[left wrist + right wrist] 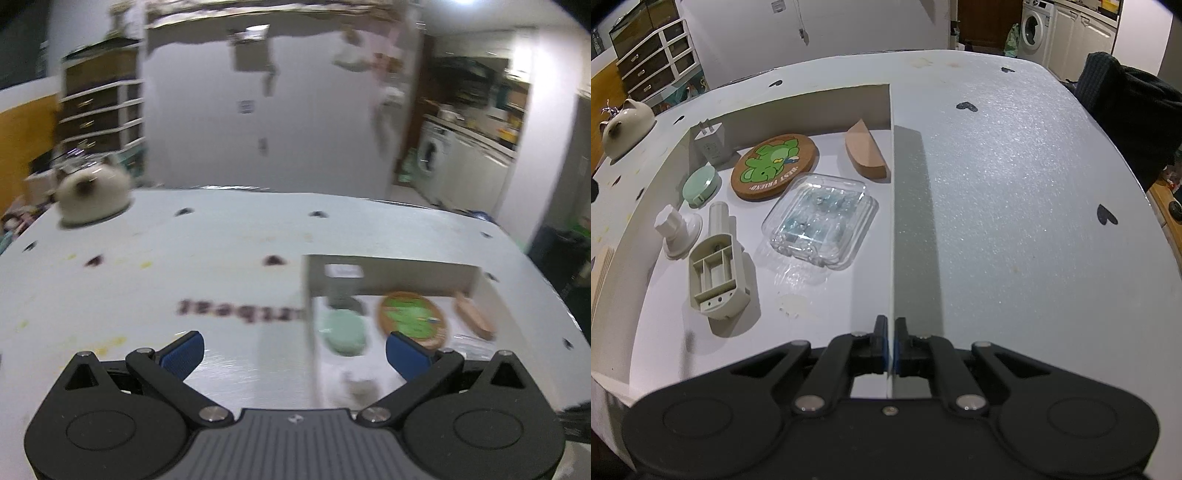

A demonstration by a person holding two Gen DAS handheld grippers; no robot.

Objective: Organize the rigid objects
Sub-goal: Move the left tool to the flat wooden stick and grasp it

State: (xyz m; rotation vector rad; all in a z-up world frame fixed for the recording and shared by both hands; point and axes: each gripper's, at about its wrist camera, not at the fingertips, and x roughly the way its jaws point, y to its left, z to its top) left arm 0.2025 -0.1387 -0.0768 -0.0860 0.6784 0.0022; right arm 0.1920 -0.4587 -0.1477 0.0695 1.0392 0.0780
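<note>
Left claw hangs wide open over the white table, gripping nothing; I see its view smeared by blur. Right claw pinches the thin right wall of the box, whose long edge runs away from me. Inside lie a round cork coaster, clear plastic case and a wood wedge.

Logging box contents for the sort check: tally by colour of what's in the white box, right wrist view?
White/cream: 3, wall plug, knob piece, battery holder
Green: 2, round case, frog coaster
Tan: 1, wooden block
Clear: 1, plastic case
Total: 7
</note>
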